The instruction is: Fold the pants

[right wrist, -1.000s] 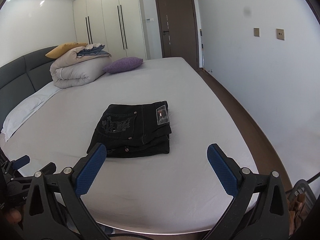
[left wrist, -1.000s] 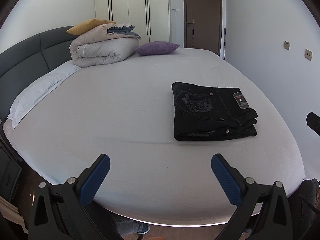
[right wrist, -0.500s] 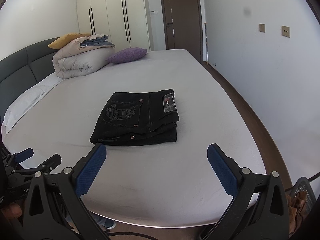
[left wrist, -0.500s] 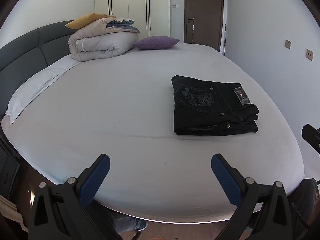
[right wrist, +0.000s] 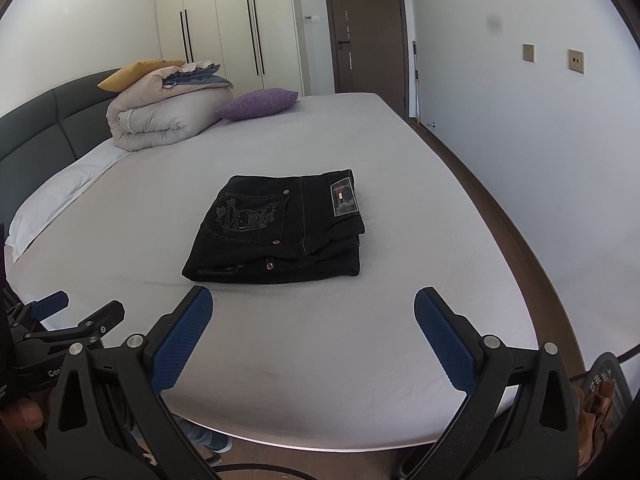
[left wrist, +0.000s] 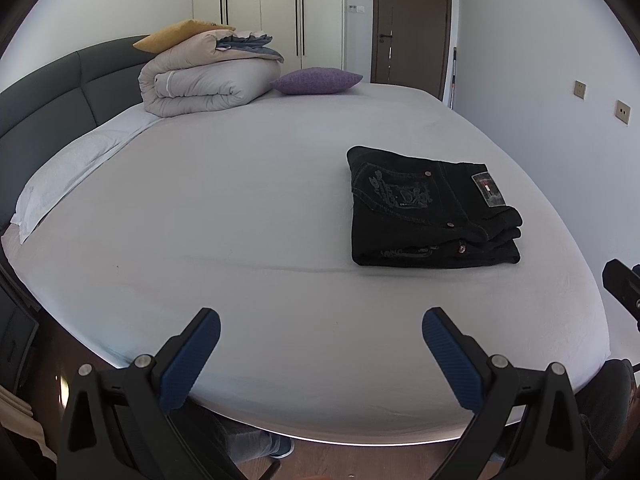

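The black denim pants (right wrist: 280, 228) lie folded into a compact stack on the pale grey bed (right wrist: 360, 340). Over the last second, both tongs, left (left wrist: 320, 356) and right (right wrist: 312, 340), have been drawn back, spread apart and empty; folding is judged finished.

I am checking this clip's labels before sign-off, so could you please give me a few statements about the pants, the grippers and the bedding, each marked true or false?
1. The black pants lie folded in a compact stack on the bed. True.
2. The right gripper is clamped on the pants. False: its jaws stand open, short of the pants, holding nothing.
3. The left gripper is open and empty. True.
4. The purple cushion lies on top of the pants. False: it lies far off near the head of the bed, beside the rolled duvet.
5. A yellow pillow sits on the duvet. True.
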`<state>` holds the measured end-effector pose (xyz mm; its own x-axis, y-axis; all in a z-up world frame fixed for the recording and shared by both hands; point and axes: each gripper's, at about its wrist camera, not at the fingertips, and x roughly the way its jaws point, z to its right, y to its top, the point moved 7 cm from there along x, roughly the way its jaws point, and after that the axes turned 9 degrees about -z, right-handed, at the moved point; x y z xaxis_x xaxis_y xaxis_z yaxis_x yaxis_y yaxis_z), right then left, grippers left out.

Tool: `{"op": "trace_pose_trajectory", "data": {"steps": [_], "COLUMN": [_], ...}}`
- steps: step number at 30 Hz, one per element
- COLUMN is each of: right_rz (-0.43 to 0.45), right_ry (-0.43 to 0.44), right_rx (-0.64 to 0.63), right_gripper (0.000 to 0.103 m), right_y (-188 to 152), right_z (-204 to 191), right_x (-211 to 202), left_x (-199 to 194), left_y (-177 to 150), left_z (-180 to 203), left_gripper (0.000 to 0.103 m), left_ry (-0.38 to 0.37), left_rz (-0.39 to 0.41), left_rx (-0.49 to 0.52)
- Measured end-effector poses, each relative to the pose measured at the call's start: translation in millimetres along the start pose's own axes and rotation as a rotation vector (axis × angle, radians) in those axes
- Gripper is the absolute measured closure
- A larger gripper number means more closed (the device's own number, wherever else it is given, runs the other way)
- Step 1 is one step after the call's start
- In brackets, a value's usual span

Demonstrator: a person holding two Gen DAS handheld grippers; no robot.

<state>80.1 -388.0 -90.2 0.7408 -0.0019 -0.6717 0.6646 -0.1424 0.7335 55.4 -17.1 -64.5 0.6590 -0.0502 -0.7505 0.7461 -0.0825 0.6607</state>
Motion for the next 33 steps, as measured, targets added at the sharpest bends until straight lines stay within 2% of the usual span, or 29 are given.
{"op": "trace_pose_trajectory", "data": {"steps": [33], "right_rz": [-0.017], "right_ry": [0.002], "right_rx": [-0.001], "right_gripper": [0.0], "right_y": [-11], "right_z": [-3], "right_x": [11], "left_x": [6], "left_y": [-6], "left_z": [0], "left_gripper": [0.0], "left_ry": [-0.004], "left_rz": [-0.007], "left_rx": [0.007]}}
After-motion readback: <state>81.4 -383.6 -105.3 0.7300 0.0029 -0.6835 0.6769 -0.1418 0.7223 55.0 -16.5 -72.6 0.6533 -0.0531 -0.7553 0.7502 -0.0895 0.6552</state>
